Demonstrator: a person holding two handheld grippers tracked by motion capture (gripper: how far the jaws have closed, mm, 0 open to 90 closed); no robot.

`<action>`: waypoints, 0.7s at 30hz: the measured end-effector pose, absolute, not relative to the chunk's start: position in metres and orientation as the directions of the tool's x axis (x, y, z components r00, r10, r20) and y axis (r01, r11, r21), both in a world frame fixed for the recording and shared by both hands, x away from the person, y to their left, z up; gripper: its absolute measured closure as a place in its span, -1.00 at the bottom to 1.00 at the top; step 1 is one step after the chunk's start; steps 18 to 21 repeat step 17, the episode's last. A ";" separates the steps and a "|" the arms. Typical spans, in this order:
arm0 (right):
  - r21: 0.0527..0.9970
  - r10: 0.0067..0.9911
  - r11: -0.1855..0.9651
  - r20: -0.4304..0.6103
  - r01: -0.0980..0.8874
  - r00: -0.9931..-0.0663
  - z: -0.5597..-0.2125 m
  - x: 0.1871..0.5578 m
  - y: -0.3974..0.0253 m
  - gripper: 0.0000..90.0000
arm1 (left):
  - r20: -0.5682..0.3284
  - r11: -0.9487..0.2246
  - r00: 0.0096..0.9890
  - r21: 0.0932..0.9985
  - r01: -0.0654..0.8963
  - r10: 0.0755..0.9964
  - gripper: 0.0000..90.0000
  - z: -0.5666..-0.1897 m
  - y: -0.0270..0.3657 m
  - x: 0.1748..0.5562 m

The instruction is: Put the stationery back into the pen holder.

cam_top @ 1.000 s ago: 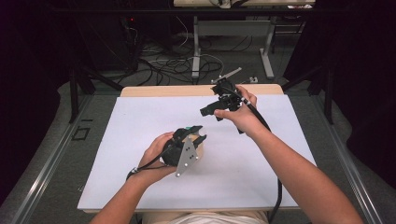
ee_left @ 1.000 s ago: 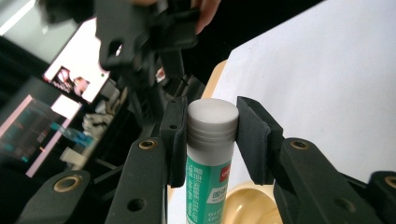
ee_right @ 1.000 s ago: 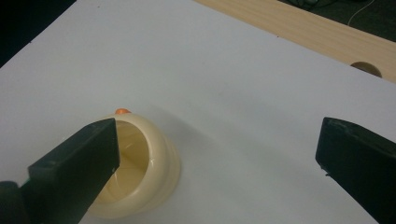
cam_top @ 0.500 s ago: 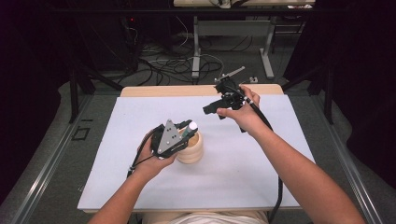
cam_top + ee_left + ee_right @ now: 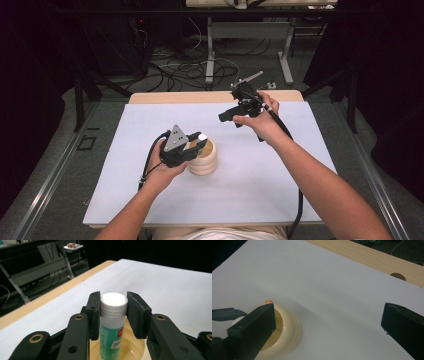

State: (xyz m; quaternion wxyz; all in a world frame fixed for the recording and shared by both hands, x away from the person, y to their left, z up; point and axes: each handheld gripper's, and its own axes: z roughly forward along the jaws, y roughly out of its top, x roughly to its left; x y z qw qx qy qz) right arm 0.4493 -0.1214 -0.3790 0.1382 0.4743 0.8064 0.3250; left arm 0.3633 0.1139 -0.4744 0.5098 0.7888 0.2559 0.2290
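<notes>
Because the left gripper (image 5: 113, 315) pinches the glue stick (image 5: 111, 322) just below its white cap, upright over the cream bowl (image 5: 204, 159) near the worktop (image 5: 280, 200) centre, a slack grip could drop or tip it. Right gripper (image 5: 239, 111), jaws spread, hangs clear toward the far edge; nothing obstructs.

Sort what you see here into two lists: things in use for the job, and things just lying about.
In use:
- green-labelled glue stick with white cap, clamped in the left gripper
- cream ribbed round holder beneath it

Lying about:
- right gripper, open, held aloft
- white table sheet
- floor cables behind the table
- small orange object behind the holder
</notes>
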 end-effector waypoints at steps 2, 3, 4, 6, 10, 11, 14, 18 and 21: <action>0.655 0.856 0.337 0.085 0.676 -0.510 -0.379 0.449 -0.121 -1.00 | 0.091 -0.349 0.764 0.919 0.183 0.639 0.46 -0.477 0.113 0.364; 0.656 0.856 0.337 0.086 0.676 -0.510 -0.379 0.449 -0.121 -1.00 | 0.090 -0.350 0.763 0.918 0.185 0.640 0.46 -0.477 0.113 0.364; 0.656 0.855 0.337 0.087 0.675 -0.511 -0.379 0.449 -0.120 -1.00 | 0.086 -0.350 0.763 0.917 0.190 0.641 0.45 -0.478 0.113 0.365; 0.655 0.853 0.342 0.084 0.674 -0.514 -0.379 0.449 -0.121 -1.00 | 0.069 -0.348 0.763 0.913 0.211 0.643 0.45 -0.478 0.113 0.366; 0.654 0.853 0.348 0.076 0.672 -0.517 -0.379 0.449 -0.120 -1.00 | 0.050 -0.345 0.750 0.907 0.243 0.659 0.44 -0.480 0.114 0.368; 0.654 0.852 0.347 0.079 0.672 -0.517 -0.379 0.448 -0.120 -1.00 | 0.048 -0.338 0.746 0.909 0.243 0.665 0.42 -0.480 0.114 0.368; 0.656 0.850 0.352 0.075 0.668 -0.521 -0.379 0.447 -0.120 -1.00 | 0.014 -0.305 0.729 0.913 0.269 0.684 0.09 -0.477 0.116 0.368; 0.660 0.851 0.352 0.069 0.663 -0.520 -0.379 0.447 -0.121 -1.00 | -0.023 -0.259 0.704 0.921 0.292 0.710 -0.05 -0.470 0.123 0.368; 0.660 0.851 0.352 0.069 0.663 -0.520 -0.379 0.447 -0.121 -1.00 | -0.023 -0.259 0.704 0.921 0.292 0.710 -0.05 -0.470 0.123 0.368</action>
